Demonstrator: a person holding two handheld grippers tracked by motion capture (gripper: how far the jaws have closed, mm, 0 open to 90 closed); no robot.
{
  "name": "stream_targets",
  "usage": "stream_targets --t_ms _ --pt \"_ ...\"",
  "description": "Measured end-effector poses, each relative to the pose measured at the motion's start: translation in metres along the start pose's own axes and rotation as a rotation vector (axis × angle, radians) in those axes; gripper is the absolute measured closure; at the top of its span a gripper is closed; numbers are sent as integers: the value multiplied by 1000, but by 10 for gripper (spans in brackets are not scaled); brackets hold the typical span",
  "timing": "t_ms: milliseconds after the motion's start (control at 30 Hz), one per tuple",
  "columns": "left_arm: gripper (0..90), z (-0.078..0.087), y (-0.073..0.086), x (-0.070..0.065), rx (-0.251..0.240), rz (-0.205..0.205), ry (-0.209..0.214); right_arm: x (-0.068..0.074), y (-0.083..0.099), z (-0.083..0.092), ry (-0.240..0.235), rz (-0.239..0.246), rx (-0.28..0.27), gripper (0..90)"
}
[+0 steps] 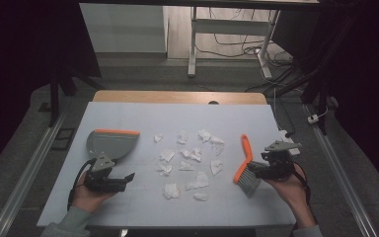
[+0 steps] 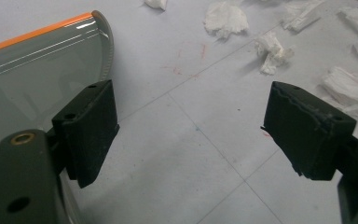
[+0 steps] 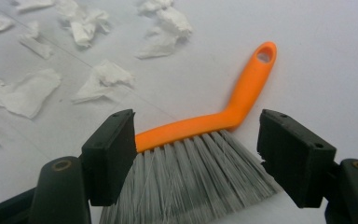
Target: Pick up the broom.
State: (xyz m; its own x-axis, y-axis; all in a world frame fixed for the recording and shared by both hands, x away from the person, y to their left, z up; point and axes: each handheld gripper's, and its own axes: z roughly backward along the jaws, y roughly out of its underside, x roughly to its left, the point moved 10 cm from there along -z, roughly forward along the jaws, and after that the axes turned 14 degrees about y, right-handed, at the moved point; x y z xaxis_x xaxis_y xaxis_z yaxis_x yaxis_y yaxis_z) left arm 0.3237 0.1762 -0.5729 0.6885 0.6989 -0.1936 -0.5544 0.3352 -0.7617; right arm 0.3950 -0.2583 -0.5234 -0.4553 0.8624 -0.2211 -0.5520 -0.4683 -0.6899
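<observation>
Nearest us, toward the bench's right edge, our right hand-held gripper [image 3: 196, 163] straddles the hand brush [image 1: 244, 167], jaws spread and not yet pressing. The grey bristles lie between them, and the orange handle runs away toward the far edge. Our left hand-held gripper [image 1: 128, 177] is released and empty, with the dustpan [image 1: 111, 143] just beyond it. Torn tissue scraps [image 1: 190, 163] lie between brush and dustpan.
</observation>
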Motion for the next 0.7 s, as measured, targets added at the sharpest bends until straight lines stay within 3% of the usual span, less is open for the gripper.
stream_targets --t_ms 33,267,333,400,533,667,700 --pt "185 0 0 -1 -1 -1 0 -3 -3 -4 17 -17 53 289" --pt "185 4 -2 -3 -13 -2 -3 -10 -15 -22 44 -70 149 304" --pt "185 4 -1 -2 -11 -2 -1 -10 -16 -24 46 -67 160 305" --pt "185 3 0 -2 -10 1 3 -11 -20 -37 56 -59 227 304" --pt "186 3 1 -2 -7 2 9 -14 -23 -45 72 -75 273 306" --pt "186 2 1 -3 -3 -8 8 -20 -24 -56 92 -111 327 317" --pt "186 2 1 -3 -3 -9 8 -21 -23 -61 89 -135 363 317"
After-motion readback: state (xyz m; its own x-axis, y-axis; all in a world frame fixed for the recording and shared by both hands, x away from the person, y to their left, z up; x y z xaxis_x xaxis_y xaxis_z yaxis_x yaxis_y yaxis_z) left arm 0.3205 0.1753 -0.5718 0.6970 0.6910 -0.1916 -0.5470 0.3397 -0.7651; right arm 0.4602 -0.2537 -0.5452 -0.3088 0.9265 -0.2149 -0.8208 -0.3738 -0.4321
